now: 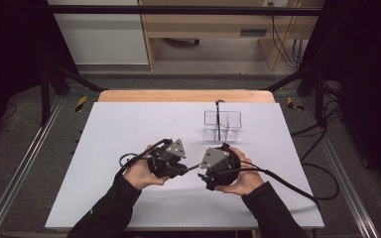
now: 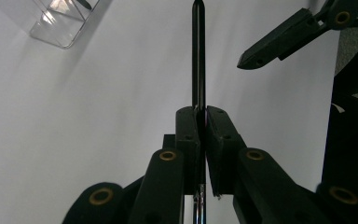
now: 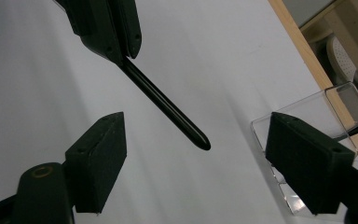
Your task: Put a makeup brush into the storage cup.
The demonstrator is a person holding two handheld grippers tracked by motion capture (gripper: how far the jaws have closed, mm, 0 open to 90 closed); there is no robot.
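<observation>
L gripper (image 2: 201, 126) is clamped on a pen (image 2: 198, 51), held over the table (image 1: 129, 129) w/ its tip toward the R gripper (image 3: 200, 168), whose 2 jaws stand apart, empty. Risk: off-centre closing knocks the pen askew or drops it short of the holder (image 1: 222, 125).

We wear black long sleeves (image 1: 113, 210) that reach to the wrists. Our left gripper (image 2: 201, 126) and right gripper (image 3: 200, 179) are black throughout, each built on a round, dark body. Each carries a grey three-cornered plate (image 1: 177, 148) on top, dotted with small holes. The jaws are flat, blocky pads on thick arms, and those arms are pinned with brass-coloured rivets (image 2: 168, 155). A black cable (image 1: 287, 186) trails from each gripper body, the right one looping off across the table's edge.
</observation>
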